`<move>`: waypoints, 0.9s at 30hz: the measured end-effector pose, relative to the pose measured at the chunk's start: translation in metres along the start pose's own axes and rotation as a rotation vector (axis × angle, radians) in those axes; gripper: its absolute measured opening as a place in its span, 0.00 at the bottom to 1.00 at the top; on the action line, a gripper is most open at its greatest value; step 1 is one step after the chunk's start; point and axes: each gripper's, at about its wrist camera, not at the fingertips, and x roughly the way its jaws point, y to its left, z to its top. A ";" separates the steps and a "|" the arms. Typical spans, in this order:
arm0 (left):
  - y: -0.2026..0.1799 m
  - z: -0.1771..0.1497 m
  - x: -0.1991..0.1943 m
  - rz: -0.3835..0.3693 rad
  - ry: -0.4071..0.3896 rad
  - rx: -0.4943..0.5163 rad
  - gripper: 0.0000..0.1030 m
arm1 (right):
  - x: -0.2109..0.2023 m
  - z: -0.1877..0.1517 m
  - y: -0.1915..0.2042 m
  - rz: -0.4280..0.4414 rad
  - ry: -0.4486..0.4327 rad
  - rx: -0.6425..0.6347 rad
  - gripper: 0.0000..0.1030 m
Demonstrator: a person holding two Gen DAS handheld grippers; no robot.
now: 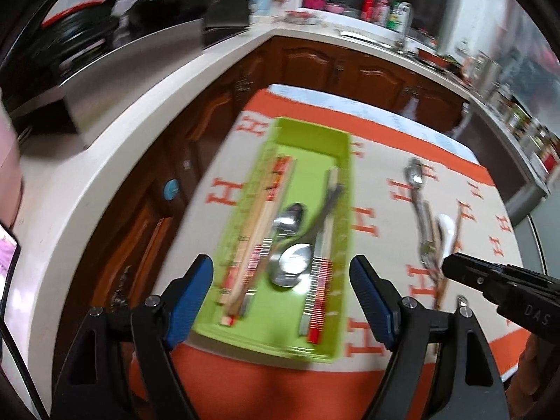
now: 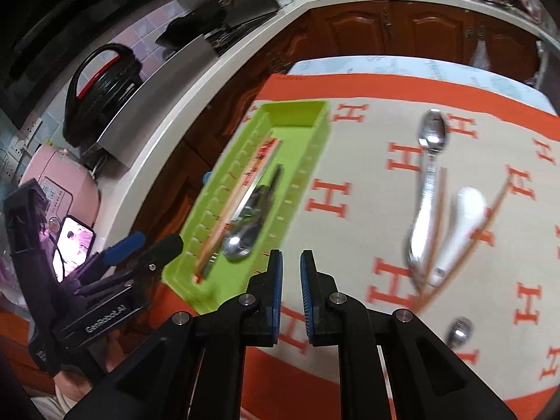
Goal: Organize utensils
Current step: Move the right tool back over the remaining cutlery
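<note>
Spoons [image 1: 288, 245] lying in green tray [image 1: 308, 133]; left tool [image 1: 281, 301] hanging wide open, right tool [image 2: 291, 297] nearly closed w/ nothing between (both empty).

1. A tray [image 1: 308, 140] lies lengthwise on a cloth [image 1: 378, 182] that covers the surface.
2. In the tray, chopsticks [image 1: 259, 217] run along its left side, a second pair [image 1: 323, 245] along its right, and two spoons [image 1: 290, 259] between them; a fork possibly lies there too, but blur hides it.
3. Right of the tray, well apart, a metal spoon [image 2: 428, 175], a ceramic spoon [image 2: 462, 220] and loose chopsticks [image 2: 490, 203] lie together on the cloth.
4. A counter [image 1: 147, 112] with cabinets [image 1: 350, 66] stands behind and left of the surface.
</note>
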 end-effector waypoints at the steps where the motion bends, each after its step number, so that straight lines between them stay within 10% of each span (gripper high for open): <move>1: -0.007 -0.001 -0.001 -0.009 0.000 0.011 0.77 | -0.006 -0.003 -0.007 -0.005 -0.004 0.012 0.15; 27: -0.081 -0.041 -0.025 -0.087 0.072 0.117 0.80 | -0.042 -0.091 -0.137 -0.050 0.143 0.335 0.17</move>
